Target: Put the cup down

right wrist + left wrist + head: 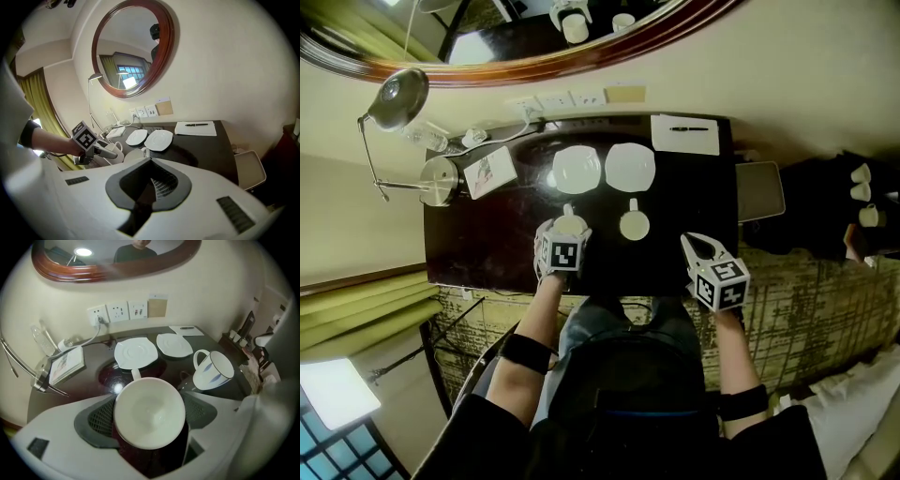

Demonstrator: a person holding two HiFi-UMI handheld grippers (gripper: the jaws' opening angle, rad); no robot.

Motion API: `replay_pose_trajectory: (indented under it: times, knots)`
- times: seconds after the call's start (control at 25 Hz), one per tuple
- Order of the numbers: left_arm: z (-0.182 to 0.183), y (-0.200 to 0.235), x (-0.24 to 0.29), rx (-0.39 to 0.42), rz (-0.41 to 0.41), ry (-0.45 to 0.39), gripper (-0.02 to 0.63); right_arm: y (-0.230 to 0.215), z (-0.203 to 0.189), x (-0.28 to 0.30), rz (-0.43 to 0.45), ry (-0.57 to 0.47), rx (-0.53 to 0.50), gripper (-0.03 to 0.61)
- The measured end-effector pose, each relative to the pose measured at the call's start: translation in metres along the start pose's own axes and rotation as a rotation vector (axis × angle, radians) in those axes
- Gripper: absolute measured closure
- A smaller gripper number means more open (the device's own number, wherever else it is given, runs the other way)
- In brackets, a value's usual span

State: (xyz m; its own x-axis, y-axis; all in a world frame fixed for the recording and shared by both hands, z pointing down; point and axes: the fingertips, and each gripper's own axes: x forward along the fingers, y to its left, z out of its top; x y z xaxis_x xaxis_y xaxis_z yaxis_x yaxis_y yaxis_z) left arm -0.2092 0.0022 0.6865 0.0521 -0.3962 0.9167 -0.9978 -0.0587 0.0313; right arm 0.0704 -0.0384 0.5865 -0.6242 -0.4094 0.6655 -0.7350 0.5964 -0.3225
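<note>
Now the left gripper point(567, 226) clamps the white cup point(149, 412), seemingly down on the desk point(487, 234) beneath; only release remains, right gripper point(692, 244) pinched together, empty.

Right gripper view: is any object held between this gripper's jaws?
No, the jaws of the right gripper are closed against each other, with nothing between them.

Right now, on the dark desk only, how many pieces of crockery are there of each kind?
Cups: 2, a plain white cup and a blue-marked cup
Saucers: 2, one saucer beside a second saucer
Total: 4
</note>
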Motion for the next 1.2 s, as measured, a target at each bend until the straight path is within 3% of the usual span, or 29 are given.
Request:
replay_pose_trajectory:
  times: [0.24, 0.48, 0.88, 1.2]
  knots:
    - [0.001, -0.003, -0.002, 0.009, -0.021, -0.019, 0.192, 0.003, -0.003, 0.003, 0.009, 0.008, 0.001, 0.578]
    - [0.026, 0.0, -0.015, 0.043, -0.011, -0.057, 0.192, 0.02, 0.004, 0.008, 0.045, 0.01, -0.057, 0.578]
    - [0.1, 0.006, -0.027, 0.085, -0.04, -0.129, 0.192, 0.083, 0.032, 0.019, 0.206, -0.028, -0.134, 0.578]
    - [0.147, 0.02, -0.001, 0.119, -0.047, -0.116, 0.192, 0.139, 0.038, 0.032, 0.326, -0.021, -0.169, 0.578]
